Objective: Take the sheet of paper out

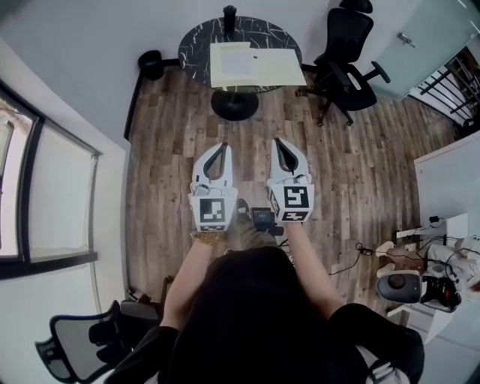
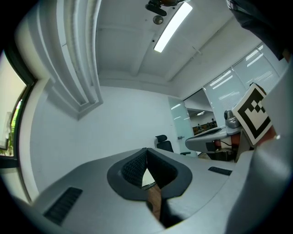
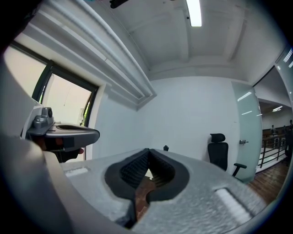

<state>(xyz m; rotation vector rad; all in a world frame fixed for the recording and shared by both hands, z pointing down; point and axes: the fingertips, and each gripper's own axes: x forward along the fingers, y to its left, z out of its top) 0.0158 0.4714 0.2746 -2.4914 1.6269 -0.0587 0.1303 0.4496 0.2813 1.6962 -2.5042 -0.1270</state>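
Hovering closed, empty: left gripper (image 1: 222, 147), right gripper (image 1: 278, 142); paper (image 1: 238, 64) atop round table (image 1: 196, 41).

Ahead of me a round black marbled desk (image 1: 196, 45) stands on the wooden floor (image 1: 172, 135), with a dark cup (image 1: 229, 16) at its far edge. A black office chair (image 1: 346, 56) sits just right of the desk, and a black bin (image 1: 152, 64) sits by the wall to its left.

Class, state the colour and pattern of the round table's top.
The round table's top is black with white marble veins, clearest in the head view.
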